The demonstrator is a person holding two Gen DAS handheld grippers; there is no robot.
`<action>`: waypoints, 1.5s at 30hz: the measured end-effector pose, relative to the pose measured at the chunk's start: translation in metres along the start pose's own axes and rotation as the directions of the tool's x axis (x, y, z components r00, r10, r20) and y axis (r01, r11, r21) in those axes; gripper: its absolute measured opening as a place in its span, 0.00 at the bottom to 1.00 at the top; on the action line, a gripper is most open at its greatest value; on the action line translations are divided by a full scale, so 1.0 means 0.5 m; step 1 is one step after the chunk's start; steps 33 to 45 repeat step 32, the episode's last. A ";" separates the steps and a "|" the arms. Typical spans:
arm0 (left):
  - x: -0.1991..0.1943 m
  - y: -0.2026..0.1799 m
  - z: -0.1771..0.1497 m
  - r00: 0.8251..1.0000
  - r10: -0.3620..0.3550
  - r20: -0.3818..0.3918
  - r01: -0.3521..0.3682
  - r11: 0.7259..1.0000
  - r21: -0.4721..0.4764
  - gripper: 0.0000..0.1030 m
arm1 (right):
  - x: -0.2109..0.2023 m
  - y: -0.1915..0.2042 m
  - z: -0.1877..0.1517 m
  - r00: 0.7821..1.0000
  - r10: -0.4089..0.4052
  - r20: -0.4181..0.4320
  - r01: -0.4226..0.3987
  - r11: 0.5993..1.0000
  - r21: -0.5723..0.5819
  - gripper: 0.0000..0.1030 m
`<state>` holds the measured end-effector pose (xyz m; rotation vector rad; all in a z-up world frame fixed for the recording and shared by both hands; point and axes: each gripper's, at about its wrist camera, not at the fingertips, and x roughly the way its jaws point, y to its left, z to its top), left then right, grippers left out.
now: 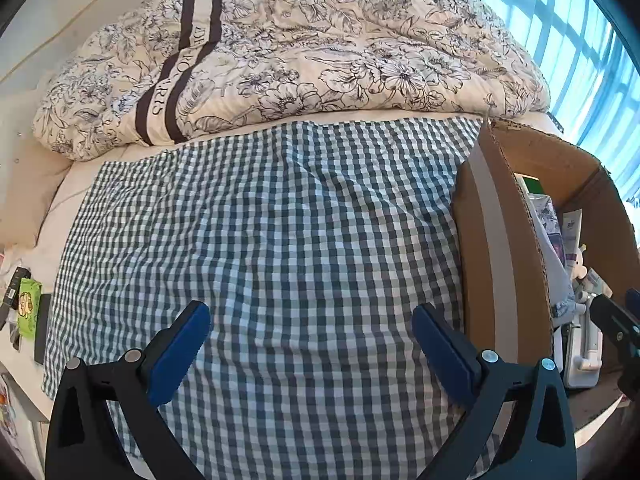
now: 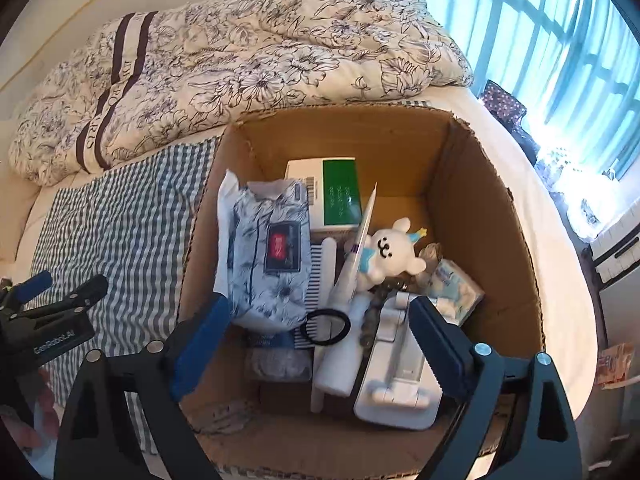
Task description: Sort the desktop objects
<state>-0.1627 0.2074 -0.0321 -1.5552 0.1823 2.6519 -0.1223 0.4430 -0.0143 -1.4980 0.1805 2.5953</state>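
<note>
An open cardboard box (image 2: 496, 216) stands on the bed, on the right of the left wrist view (image 1: 504, 240). It holds a floral tissue pack (image 2: 268, 252), a green-and-white box (image 2: 332, 196), a white plush bear (image 2: 390, 254), a white tube (image 2: 352, 280), a black hair tie (image 2: 328, 326), a comb (image 2: 318, 264), a small blue packet (image 2: 456, 286) and a white stand (image 2: 400, 376). My right gripper (image 2: 316, 328) is open and empty above the box. My left gripper (image 1: 312, 320) is open and empty over the checked cloth (image 1: 260, 240).
A floral duvet (image 1: 280, 52) is bunched at the back of the bed. A green packet (image 1: 28, 306) and dark items lie at the bed's left edge. A window (image 2: 560, 40) is at the right. The left gripper shows in the right wrist view (image 2: 60, 286).
</note>
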 end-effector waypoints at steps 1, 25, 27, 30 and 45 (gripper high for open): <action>-0.004 0.004 -0.001 1.000 -0.005 0.001 0.005 1.000 -0.007 1.00 | 0.002 0.000 -0.002 1.000 0.004 -0.006 -0.004 1.000 0.008 0.97; 0.011 0.016 -0.018 0.999 0.037 -0.027 -0.037 0.999 -0.004 1.00 | -0.002 0.029 -0.013 1.000 0.014 0.014 -0.014 1.000 -0.021 1.00; 0.016 0.011 -0.016 0.999 0.023 -0.032 -0.023 1.000 0.005 1.00 | -0.001 0.030 -0.014 1.000 0.007 0.011 -0.006 1.000 -0.023 1.00; 0.019 0.025 -0.013 0.998 -0.040 -0.043 0.037 0.998 -0.056 1.00 | 0.003 0.031 -0.017 1.000 -0.001 0.006 0.001 1.000 -0.023 1.00; 0.015 0.028 -0.012 0.999 -0.031 -0.029 0.029 0.998 -0.063 1.00 | 0.006 0.031 -0.020 1.000 0.001 0.001 -0.001 1.000 -0.021 1.00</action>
